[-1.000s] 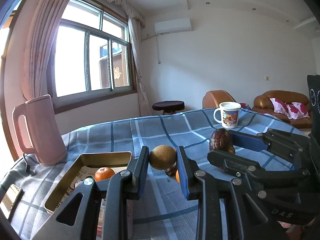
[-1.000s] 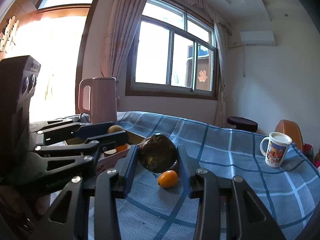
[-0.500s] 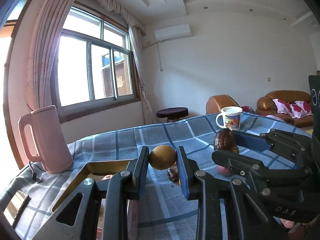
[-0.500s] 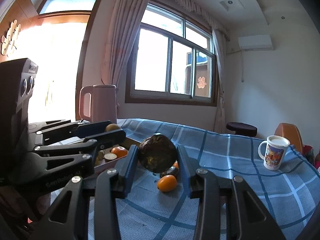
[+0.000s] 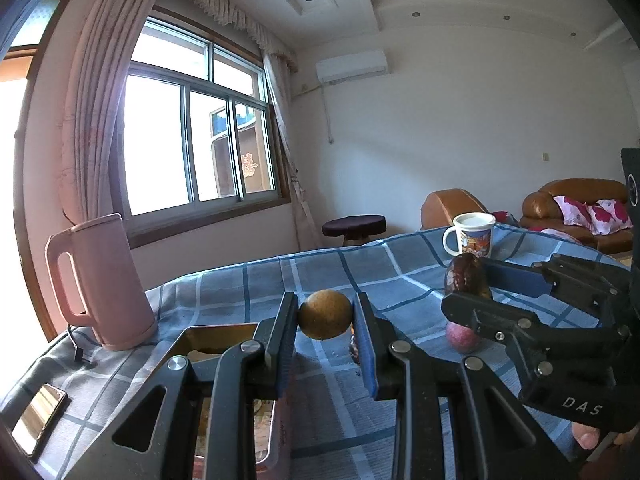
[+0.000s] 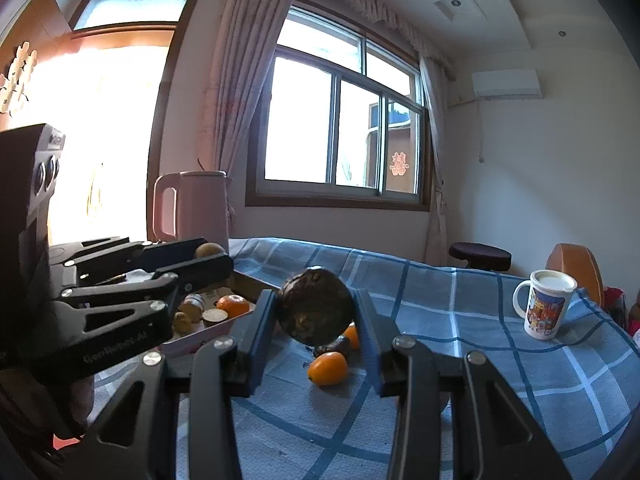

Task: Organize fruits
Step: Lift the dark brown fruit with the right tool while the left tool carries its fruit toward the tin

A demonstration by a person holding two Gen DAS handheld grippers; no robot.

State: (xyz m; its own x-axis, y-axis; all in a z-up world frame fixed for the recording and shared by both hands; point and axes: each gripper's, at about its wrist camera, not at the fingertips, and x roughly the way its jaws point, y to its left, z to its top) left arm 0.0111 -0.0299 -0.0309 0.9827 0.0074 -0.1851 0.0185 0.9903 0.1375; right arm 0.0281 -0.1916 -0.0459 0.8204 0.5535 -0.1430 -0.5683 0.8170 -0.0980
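pinching a firm round brown fruit [image 5: 325, 314] in your left gripper [image 5: 325, 332], a dark wrinkled fruit [image 6: 316, 306] in your right gripper [image 6: 316, 332]; both likely light, squeeze gently mid-body.

Kettle [image 5: 100, 280] behind tray [image 5: 224, 330]; mug [image 5: 472, 234] far right.

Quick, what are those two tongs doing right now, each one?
Left tongs: closed on a round brown fruit, held above the table.
Right tongs: closed on a dark wrinkled fruit, also lifted.
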